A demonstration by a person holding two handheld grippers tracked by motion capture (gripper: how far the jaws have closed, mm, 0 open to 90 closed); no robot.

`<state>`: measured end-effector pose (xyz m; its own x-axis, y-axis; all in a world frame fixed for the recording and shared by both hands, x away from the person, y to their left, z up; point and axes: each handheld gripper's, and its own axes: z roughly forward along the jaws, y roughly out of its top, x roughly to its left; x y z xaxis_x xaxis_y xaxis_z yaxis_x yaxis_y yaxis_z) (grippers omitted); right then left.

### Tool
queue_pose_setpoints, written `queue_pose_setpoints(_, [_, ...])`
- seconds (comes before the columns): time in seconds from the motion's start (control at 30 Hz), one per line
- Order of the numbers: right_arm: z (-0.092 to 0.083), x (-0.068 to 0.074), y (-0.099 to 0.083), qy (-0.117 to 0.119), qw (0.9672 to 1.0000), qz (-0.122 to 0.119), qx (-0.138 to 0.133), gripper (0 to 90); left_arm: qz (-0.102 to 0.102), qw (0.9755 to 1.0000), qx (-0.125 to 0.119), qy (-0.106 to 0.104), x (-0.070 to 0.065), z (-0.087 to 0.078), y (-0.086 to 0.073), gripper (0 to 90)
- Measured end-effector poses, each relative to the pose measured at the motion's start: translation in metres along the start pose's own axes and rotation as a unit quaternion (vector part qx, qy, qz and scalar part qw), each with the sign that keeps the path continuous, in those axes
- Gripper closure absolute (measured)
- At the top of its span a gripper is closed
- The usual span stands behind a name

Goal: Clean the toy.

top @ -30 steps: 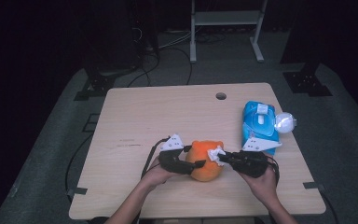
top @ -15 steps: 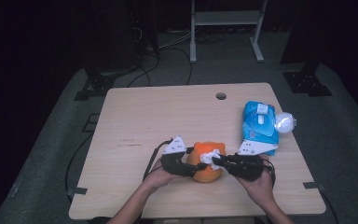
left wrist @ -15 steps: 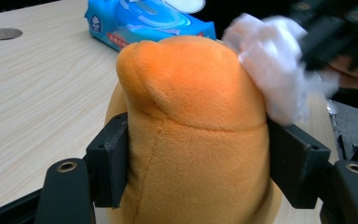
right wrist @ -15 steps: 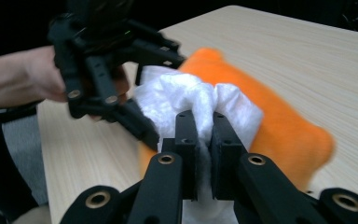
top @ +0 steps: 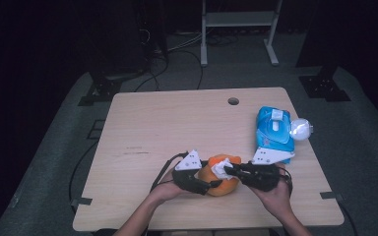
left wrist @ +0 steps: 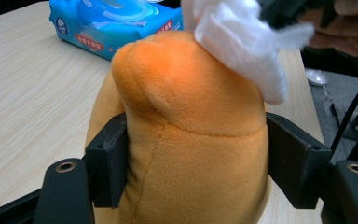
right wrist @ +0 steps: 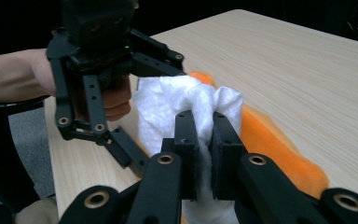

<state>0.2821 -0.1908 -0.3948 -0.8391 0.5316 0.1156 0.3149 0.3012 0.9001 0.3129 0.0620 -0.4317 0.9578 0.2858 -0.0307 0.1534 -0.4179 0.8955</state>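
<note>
An orange plush toy (top: 222, 186) stands near the table's front edge. My left gripper (top: 211, 184) is shut on it from the left, its jaws pressing both flanks of the plush toy (left wrist: 186, 140). My right gripper (top: 228, 170) comes in from the right, shut on a crumpled white wipe (top: 220, 168). The wipe (left wrist: 242, 42) rests against the top of the toy. In the right gripper view, the wipe (right wrist: 168, 102) bulges out between the shut pads of my right gripper (right wrist: 204, 140), with the plush toy (right wrist: 270, 144) behind it.
A blue pack of wet wipes (top: 274, 130) lies at the right of the wooden table (top: 177, 123), with a white round object (top: 300, 129) beside it at the table's edge. A small hole (top: 233, 101) is near the far edge.
Both hands have stayed almost in place. The wipe is still held on the top of the plush toy.
</note>
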Motion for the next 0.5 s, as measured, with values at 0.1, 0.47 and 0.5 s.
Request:
queue_pose_setpoints(0.1, [-0.002,-0.008,-0.001,-0.003,0.9998,0.016,-0.005,82.2,0.008,1.0000,0.003,-0.004,-0.001,0.000,0.000,30.3])
queue_pose_setpoints(0.47, [-0.012,-0.032,-0.012,-0.034,0.9980,0.052,0.000,82.4,-0.005,0.9998,0.013,-0.013,-0.002,0.002,0.009,12.9])
queue_pose_setpoints(0.5, [-0.011,-0.029,-0.011,-0.029,0.9983,0.051,0.000,82.4,-0.004,0.9998,0.014,-0.015,-0.002,0.002,0.007,12.8])
